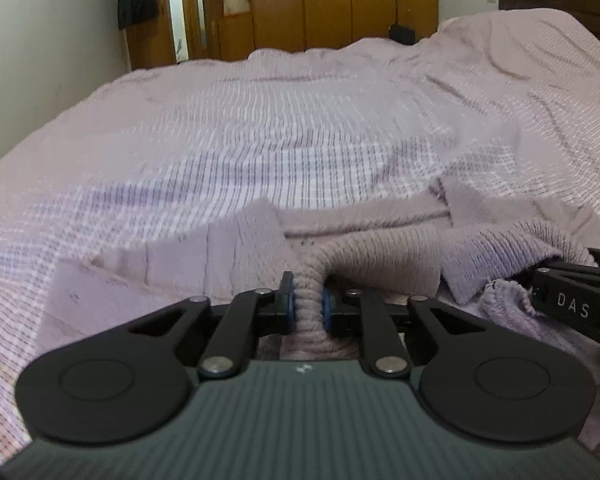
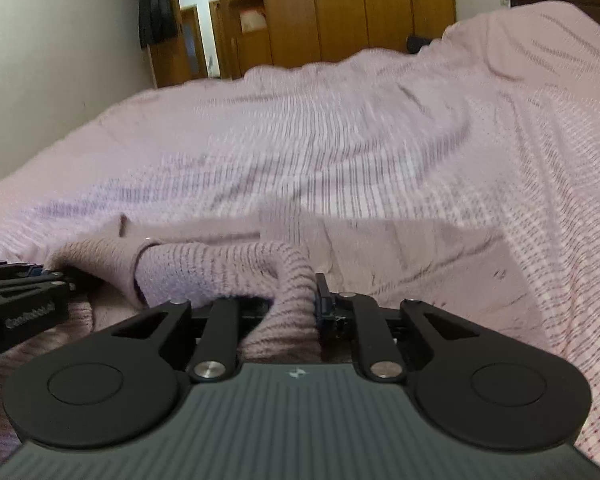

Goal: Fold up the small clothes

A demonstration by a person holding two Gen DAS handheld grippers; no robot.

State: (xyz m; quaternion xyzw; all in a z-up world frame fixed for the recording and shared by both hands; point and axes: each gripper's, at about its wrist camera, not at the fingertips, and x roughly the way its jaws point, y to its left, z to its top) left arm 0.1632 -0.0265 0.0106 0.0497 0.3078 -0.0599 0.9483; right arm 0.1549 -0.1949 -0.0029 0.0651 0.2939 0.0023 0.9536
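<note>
A small mauve ribbed knit garment (image 1: pixel 380 252) lies bunched on the bed close in front of both grippers. My left gripper (image 1: pixel 309 300) is shut on a pinched ridge of the knit between its blue pads. My right gripper (image 2: pixel 296 300) is shut on another fold of the same knit garment (image 2: pixel 220 268); its left finger is hidden by the cloth. The right gripper shows at the right edge of the left wrist view (image 1: pixel 576 300), and the left gripper shows at the left edge of the right wrist view (image 2: pixel 24 300). The two stand close side by side.
A pink checked bedspread (image 1: pixel 260 140) covers the whole bed, with wrinkles at the right. A wooden wardrobe (image 1: pixel 340 0) and open doorway stand beyond the far edge. A dark headboard (image 1: pixel 572 0) is at far right. A white wall runs along the left.
</note>
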